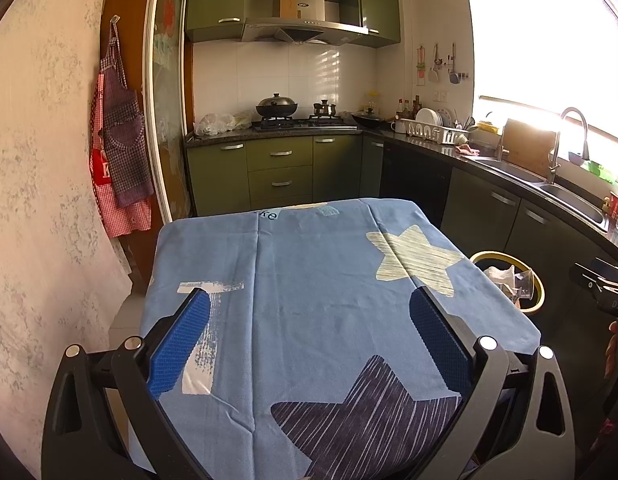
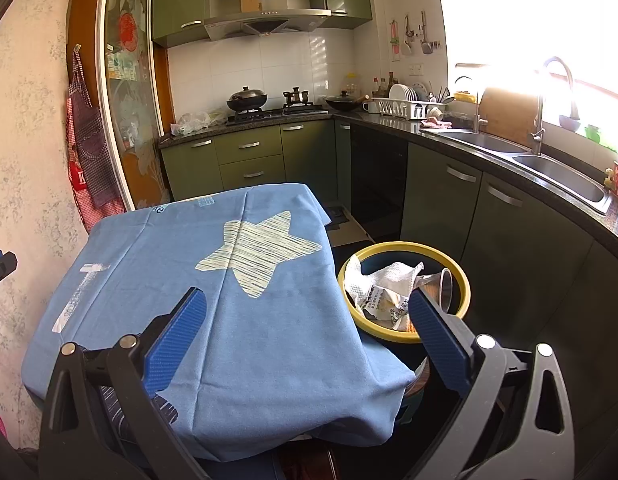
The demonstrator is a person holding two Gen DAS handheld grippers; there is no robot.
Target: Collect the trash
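A small table under a blue cloth with star prints (image 1: 309,280) (image 2: 213,320) fills the near ground in both views. To its right stands a dark bin with a yellow rim (image 2: 405,248) (image 1: 539,280). It holds crumpled white paper (image 2: 393,280), a printed wrapper (image 2: 379,300) and a clear plastic cup (image 2: 445,286). My left gripper (image 1: 309,300) hangs open above the cloth with nothing between its fingers. My right gripper (image 2: 307,302) is open too, above the table's right edge, and its right finger (image 2: 437,332) overlaps the bin's near rim.
Green cabinets (image 1: 281,168) and a stove with pans (image 1: 277,106) line the back wall. A dark counter with a double sink (image 2: 549,168) and a dish rack (image 2: 405,106) runs along the right. Aprons (image 1: 117,132) hang on the left wall. The right gripper's body (image 1: 601,284) shows at the left wrist view's right edge.
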